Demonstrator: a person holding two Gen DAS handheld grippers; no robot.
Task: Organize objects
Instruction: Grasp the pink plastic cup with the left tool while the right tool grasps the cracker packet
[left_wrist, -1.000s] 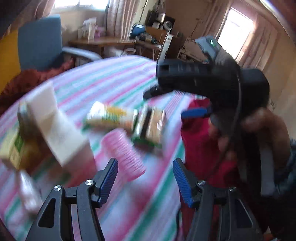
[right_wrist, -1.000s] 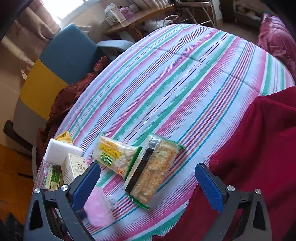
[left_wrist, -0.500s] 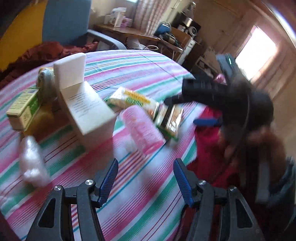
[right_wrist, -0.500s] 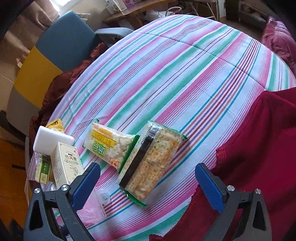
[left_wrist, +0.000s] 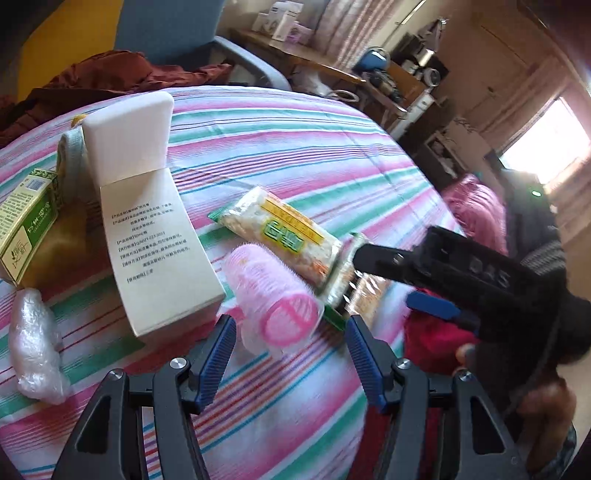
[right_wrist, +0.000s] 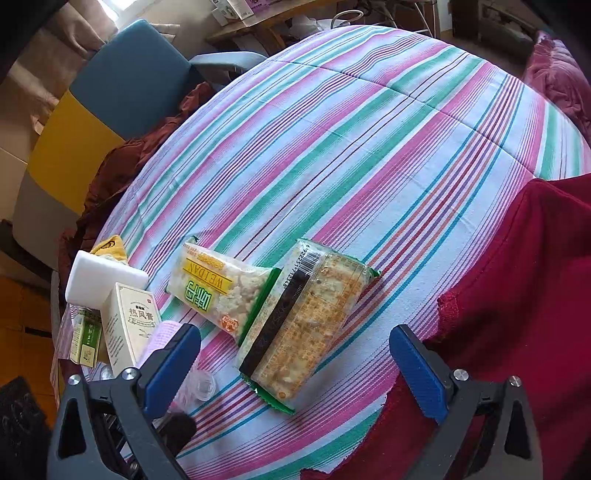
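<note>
Left gripper (left_wrist: 290, 354) gapes wide just before the pink hair roller (left_wrist: 273, 295); right gripper (right_wrist: 295, 365) gapes wide over the cracker packet (right_wrist: 306, 325); cream box (left_wrist: 159, 251) lies shut, contents hidden.

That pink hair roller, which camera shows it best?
The left wrist view. There the pink roller lies in full sight, just ahead of the open left hand-held gripper, beside the white box. In the right wrist view only a strip of it shows behind a finger of the right hand-held gripper.
</note>
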